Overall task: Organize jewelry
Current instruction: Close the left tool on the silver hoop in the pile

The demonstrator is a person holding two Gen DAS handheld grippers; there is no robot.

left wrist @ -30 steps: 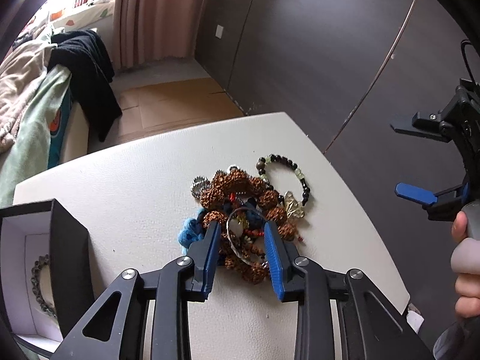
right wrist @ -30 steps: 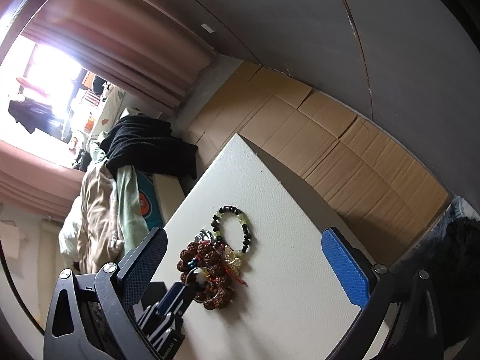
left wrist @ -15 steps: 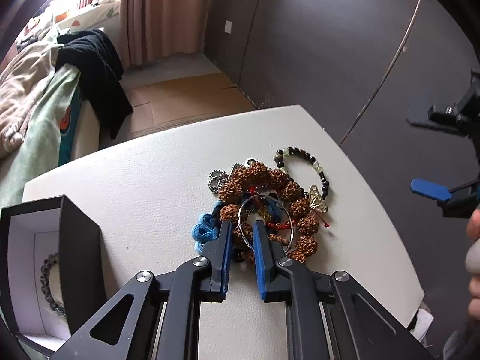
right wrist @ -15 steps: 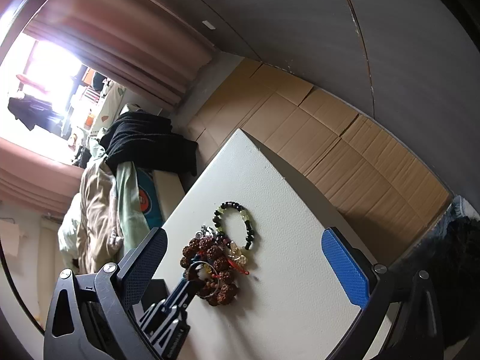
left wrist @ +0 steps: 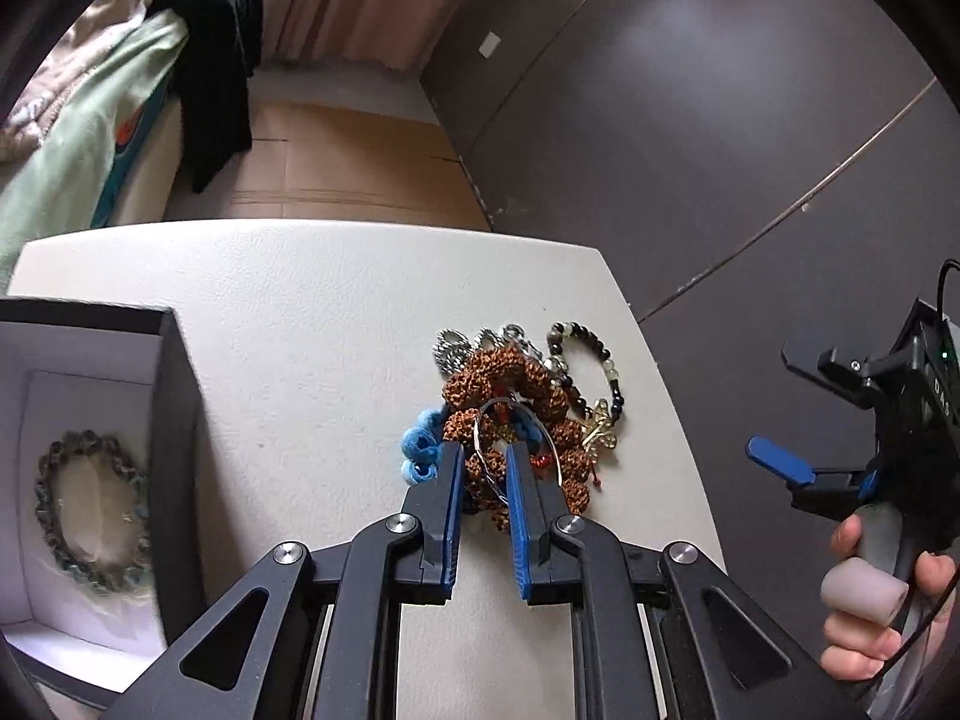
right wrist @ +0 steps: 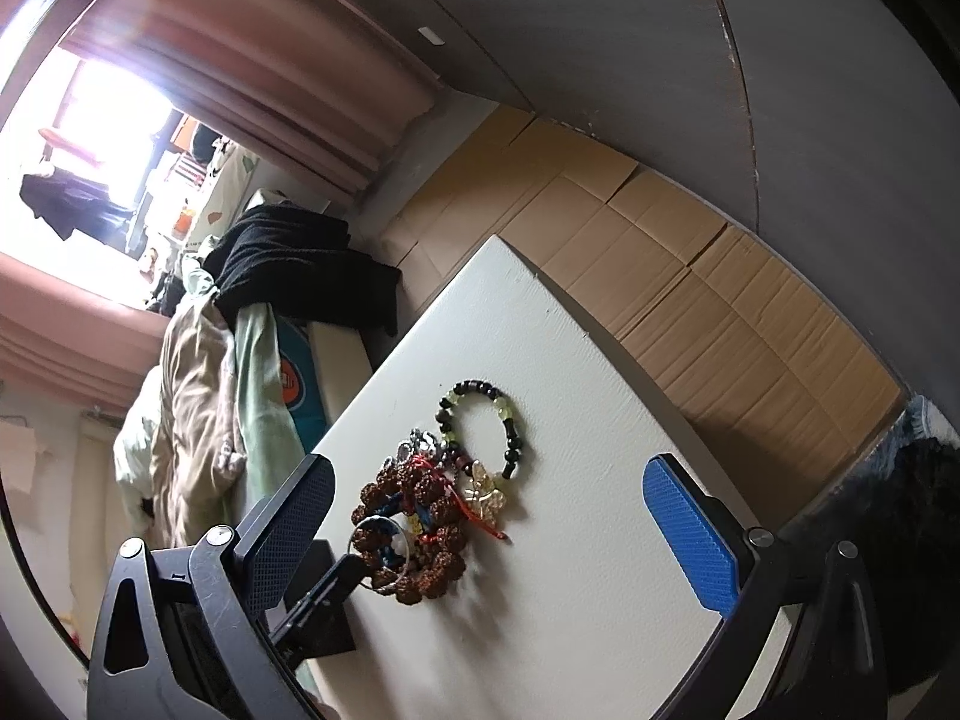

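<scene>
A pile of jewelry lies on the white table (left wrist: pixel 312 300): a brown rough-seed bracelet (left wrist: pixel 504 372), a thin silver bangle (left wrist: pixel 516 420), a blue cord (left wrist: pixel 420 450), a silver chain (left wrist: pixel 456 348), and a black and green bead bracelet (left wrist: pixel 591 366). My left gripper (left wrist: pixel 485 462) is shut on the silver bangle at the pile's near edge. The pile also shows in the right wrist view (right wrist: pixel 420 516), with the bead bracelet (right wrist: pixel 480 426) beside it. My right gripper (right wrist: pixel 486 534) is open wide and empty, held above the table's right side.
A black box (left wrist: pixel 174 420) with a white lining holds a grey bead bracelet (left wrist: pixel 90 510) at the left. The table's right edge (left wrist: pixel 672 396) drops toward a dark wall. A bed with clothes (right wrist: pixel 240 360) stands beyond the table.
My left gripper closed from open around the pile onto the silver bangle, and the bangle has lifted a little. The right gripper has stayed open and nearly still.
</scene>
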